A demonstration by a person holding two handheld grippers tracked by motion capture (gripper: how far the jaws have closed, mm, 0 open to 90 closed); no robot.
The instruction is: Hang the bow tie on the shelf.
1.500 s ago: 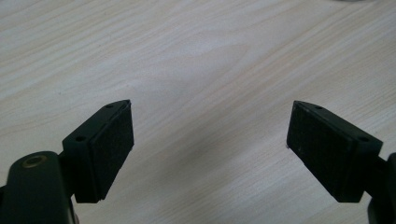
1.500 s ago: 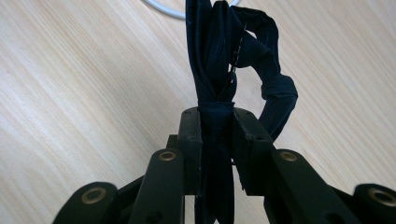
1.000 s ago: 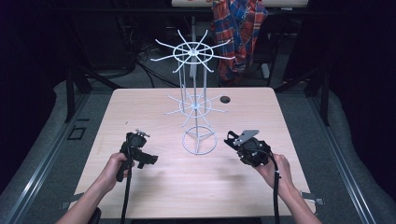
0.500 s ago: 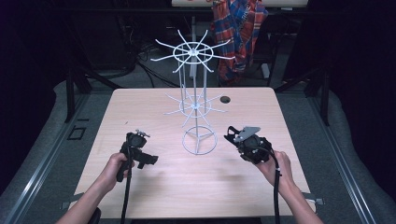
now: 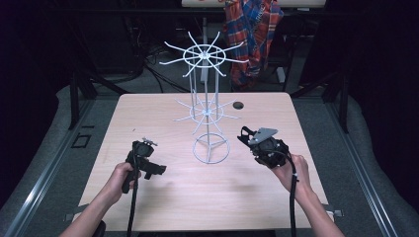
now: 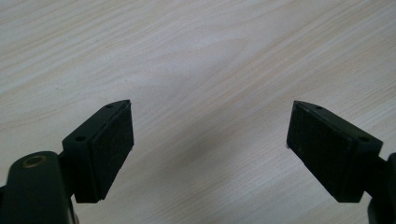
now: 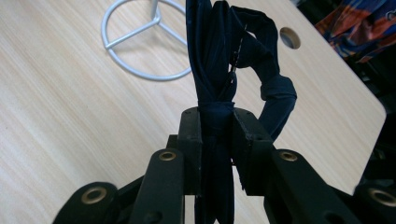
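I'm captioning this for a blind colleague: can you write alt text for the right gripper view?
The right gripper is shut on a dark navy fabric loop that rises from between its black jaws. Beyond it, the white wire rack's ring base rests on the pale wooden table.

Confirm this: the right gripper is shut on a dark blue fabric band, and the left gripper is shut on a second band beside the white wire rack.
One part is wrong: the left gripper holds nothing. The left gripper view shows its jaws wide apart over the bare table. The right gripper is indeed shut on a dark blue fabric band, near the white wire rack.
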